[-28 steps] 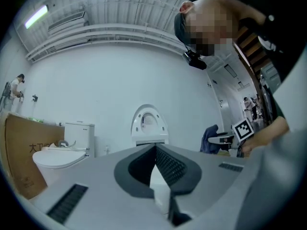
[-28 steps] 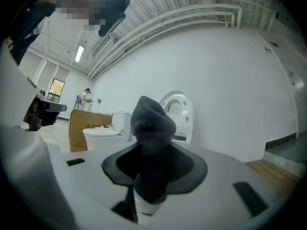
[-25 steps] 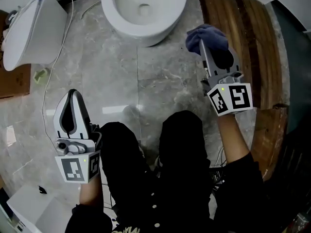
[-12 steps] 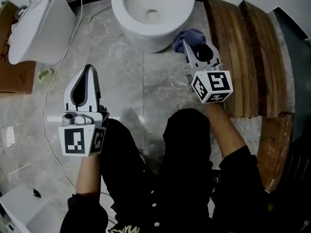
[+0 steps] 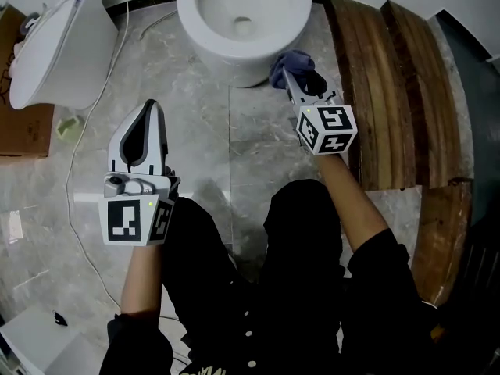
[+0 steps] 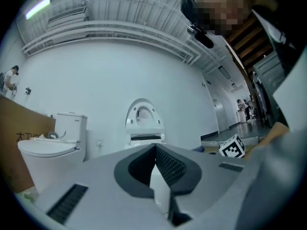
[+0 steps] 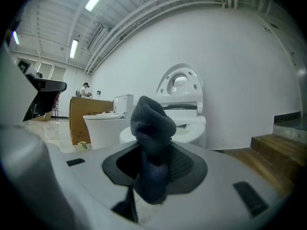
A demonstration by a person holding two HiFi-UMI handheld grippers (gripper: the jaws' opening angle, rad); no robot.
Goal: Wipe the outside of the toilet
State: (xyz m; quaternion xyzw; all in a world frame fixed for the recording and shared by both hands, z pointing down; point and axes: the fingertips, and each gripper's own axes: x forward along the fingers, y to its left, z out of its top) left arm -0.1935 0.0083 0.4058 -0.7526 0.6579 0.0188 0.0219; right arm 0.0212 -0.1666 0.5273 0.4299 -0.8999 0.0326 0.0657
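Kneeling or crouching on the grey floor (image 5: pixel 195 76), with dark-trousered legs (image 5: pixel 234 264) nearest.

Holds the left claw (image 5: pixel 148 106) a little farther out, over the bare floor, clenched with its jaws pressed together and nothing between them. Has lifted it somewhat toward the far side in the last second, but keeps it well apart from the toilet (image 5: pixel 242 14).

Grips a dark blue cloth (image 7: pixel 151 128) in the right claw (image 5: pixel 291 76), jaws tight on the bunched fabric. Has carried this cloth (image 5: pixel 291 59) leftward and farther in the same second, away from the edge of the wooden platform (image 5: pixel 391 92) and up to the near right side of the bowl. Seems now to touch the outer wall of the bowl, or to be just beside it; hard to say which from above.

Means, in all likelihood, that the approach is finished and the wiping of the outside begins here, with nearly all of the surface left to do.

Farther left, a second toilet (image 5: pixel 47 45), not involved.
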